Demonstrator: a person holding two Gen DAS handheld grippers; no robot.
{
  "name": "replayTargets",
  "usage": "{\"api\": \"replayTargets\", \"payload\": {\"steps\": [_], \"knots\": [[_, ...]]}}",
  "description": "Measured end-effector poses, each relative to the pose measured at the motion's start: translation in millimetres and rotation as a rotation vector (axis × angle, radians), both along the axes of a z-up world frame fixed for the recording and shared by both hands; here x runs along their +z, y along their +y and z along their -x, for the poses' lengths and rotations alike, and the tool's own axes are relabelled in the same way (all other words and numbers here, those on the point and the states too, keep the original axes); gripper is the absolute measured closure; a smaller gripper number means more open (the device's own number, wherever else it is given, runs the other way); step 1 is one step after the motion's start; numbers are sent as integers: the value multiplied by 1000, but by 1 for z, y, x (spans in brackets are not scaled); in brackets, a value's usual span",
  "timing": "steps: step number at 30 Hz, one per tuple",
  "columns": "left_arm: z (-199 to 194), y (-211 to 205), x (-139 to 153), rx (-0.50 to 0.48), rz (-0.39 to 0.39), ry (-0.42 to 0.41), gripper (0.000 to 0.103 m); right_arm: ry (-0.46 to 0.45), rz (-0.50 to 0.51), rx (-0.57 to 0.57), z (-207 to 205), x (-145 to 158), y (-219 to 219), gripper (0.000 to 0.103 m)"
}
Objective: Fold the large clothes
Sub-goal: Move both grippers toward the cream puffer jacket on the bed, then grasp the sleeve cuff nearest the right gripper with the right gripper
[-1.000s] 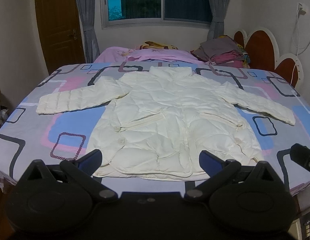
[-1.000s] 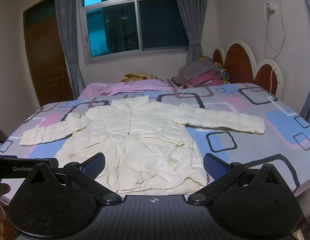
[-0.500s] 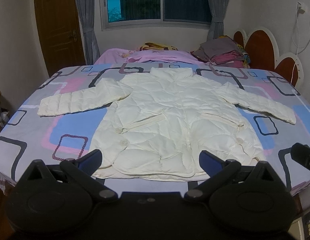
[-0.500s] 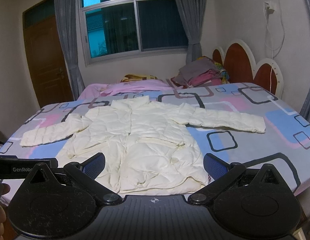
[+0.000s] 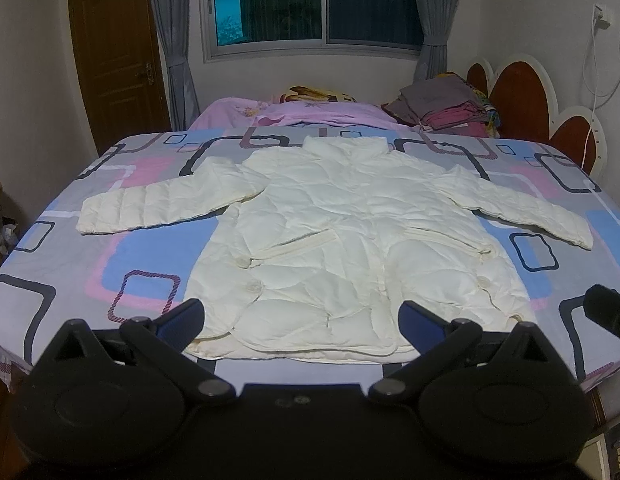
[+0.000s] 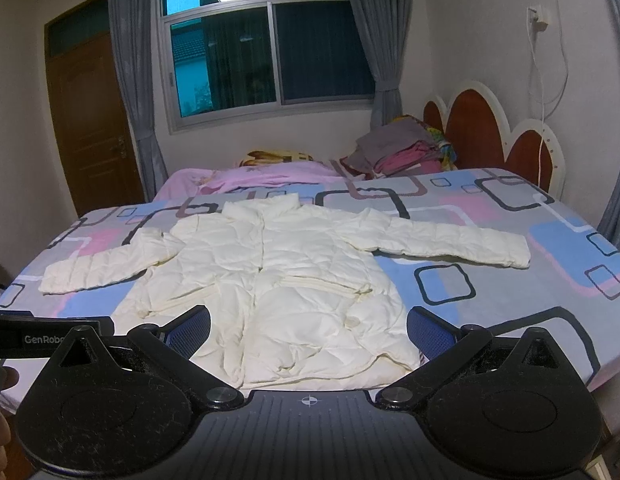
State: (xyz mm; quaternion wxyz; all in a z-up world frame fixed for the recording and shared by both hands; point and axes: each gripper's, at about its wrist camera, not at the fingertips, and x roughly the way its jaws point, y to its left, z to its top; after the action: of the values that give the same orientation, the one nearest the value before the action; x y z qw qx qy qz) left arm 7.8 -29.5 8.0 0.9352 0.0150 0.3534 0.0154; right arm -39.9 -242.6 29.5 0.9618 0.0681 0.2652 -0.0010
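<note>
Nothing is folded yet. On the left, the left sleeve (image 5: 149, 210) is lying stretched out across the bed (image 5: 69, 280). The cream puffer jacket (image 5: 350, 248) is resting flat, front up, collar toward the window, hem at the near edge. The right sleeve (image 5: 522, 216) is reaching out too. The left gripper (image 5: 301, 316) and the right gripper (image 6: 310, 330) are hovering above the hem, jaws spread wide, holding nothing. Every fold is waiting.

Cream quilted jacket (image 5: 350, 248), grey bedsheet (image 5: 69, 264) with blue, pink squares, purple blanket (image 5: 310, 114)
</note>
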Motion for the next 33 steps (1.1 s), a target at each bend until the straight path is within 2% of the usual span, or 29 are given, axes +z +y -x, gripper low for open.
{"api": "replayTargets", "payload": {"steps": [19,33], "knots": [[-14,35,-4,1,-5,-1,0,-9,30,-41,-16,-3,20,0],[-44,66,-17,4,-4,-10,0,-11,39,-89,-48,-14,35,0]]}}
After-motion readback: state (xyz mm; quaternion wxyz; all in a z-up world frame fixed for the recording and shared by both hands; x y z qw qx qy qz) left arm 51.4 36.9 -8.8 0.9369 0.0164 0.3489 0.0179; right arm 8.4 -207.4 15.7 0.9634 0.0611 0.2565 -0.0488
